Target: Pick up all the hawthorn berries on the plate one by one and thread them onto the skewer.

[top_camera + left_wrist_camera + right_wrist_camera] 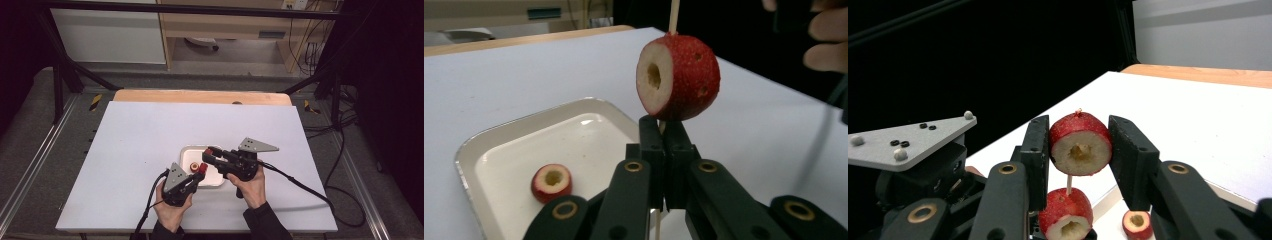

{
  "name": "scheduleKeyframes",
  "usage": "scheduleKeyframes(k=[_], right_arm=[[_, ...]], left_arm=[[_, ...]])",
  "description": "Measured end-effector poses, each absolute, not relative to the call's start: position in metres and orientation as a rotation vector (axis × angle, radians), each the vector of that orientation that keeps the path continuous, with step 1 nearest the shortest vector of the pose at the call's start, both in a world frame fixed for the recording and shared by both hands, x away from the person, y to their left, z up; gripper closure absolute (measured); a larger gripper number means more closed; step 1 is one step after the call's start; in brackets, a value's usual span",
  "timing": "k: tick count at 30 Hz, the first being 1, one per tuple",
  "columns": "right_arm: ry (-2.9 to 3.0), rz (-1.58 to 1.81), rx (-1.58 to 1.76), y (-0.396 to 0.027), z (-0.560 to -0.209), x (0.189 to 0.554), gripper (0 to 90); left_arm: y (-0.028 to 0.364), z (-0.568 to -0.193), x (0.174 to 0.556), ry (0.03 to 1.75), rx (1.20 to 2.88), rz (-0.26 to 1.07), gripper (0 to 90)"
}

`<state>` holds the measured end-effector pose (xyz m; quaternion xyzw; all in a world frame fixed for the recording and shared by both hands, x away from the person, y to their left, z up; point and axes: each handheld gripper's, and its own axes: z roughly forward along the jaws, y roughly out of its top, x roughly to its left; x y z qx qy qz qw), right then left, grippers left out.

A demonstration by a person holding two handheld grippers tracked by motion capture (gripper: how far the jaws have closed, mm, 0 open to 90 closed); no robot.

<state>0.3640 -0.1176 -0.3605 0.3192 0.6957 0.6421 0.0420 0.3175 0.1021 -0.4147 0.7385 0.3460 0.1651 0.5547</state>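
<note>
My left gripper [663,135] is shut on a thin wooden skewer [673,15] that stands upright. A red cored fruit [676,77] is threaded on it just above the jaws. In the right gripper view a second red cored fruit [1080,144] sits higher on the same skewer. My right gripper [1080,150] is shut on that fruit, and the skewer's tip [1078,111] pokes out of its top. The first fruit [1066,214] hangs below it. From above, the left gripper [200,172] and the right gripper [207,152] meet over a white tray [215,178].
One more cored fruit [551,182] lies loose in the tray [499,131], also visible from above [194,166]. The white table top [140,135] has a wooden strip [200,96] along its far edge. Cables [300,182] trail off to the right.
</note>
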Motion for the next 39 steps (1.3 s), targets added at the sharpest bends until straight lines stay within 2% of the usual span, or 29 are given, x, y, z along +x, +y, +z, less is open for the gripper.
scheduleKeyframes(k=[4, 7, 9, 13, 15, 20, 23, 27, 31, 35, 37, 39], right_arm=[[2.164, 1.983, 0.939, -0.12, -0.358, 0.365, 62.9], [2.178, 1.989, 0.939, -0.121, -0.358, 0.365, 63.0], [2.177, 1.99, 0.954, -0.123, -0.359, 0.365, 63.0], [2.11, 1.966, 1.033, -0.122, -0.36, 0.363, 63.1], [2.078, 1.963, 1.062, -0.12, -0.362, 0.36, 63.1], [2.139, 2.0, 1.004, -0.123, -0.361, 0.363, 63.1], [2.166, 2.022, 0.972, -0.128, -0.359, 0.366, 63.1], [2.183, 1.973, 1.037, -0.119, -0.368, 0.363, 62.9], [2.186, 1.95, 1.016, -0.112, -0.365, 0.362, 62.5], [2.169, 1.98, 0.991, -0.109, -0.366, 0.364, 61.1], [2.182, 1.965, 0.973, -0.109, -0.366, 0.364, 56.7], [2.164, 1.953, 0.963, -0.11, -0.365, 0.363, 45.8]], left_arm=[[0.1, -0.416, 0.319, 0.778, 1.733, 0.294, 89.5], [0.1, -0.417, 0.319, 0.769, 1.74, 0.289, 89.5], [0.102, -0.415, 0.319, 0.781, 1.739, 0.308, 89.5], [0.094, -0.412, 0.314, 0.832, 1.774, 0.463, 89.5], [0.092, -0.412, 0.313, 0.832, 1.78, 0.494, 89.5], [0.1, -0.413, 0.318, 0.769, 1.747, 0.317, 89.5], [0.103, -0.41, 0.32, 0.76, 1.725, 0.28, 89.5], [0.093, -0.403, 0.313, 0.798, 1.762, 0.491, 89.4], [0.101, -0.404, 0.315, 0.795, 1.757, 0.454, 89.3], [0.105, -0.404, 0.317, 0.771, 1.761, 0.496, 89.1], [0.106, -0.407, 0.317, 0.765, 1.76, 0.503, 89.0], [0.108, -0.411, 0.318, 0.774, 1.773, 0.498, 89.0]])
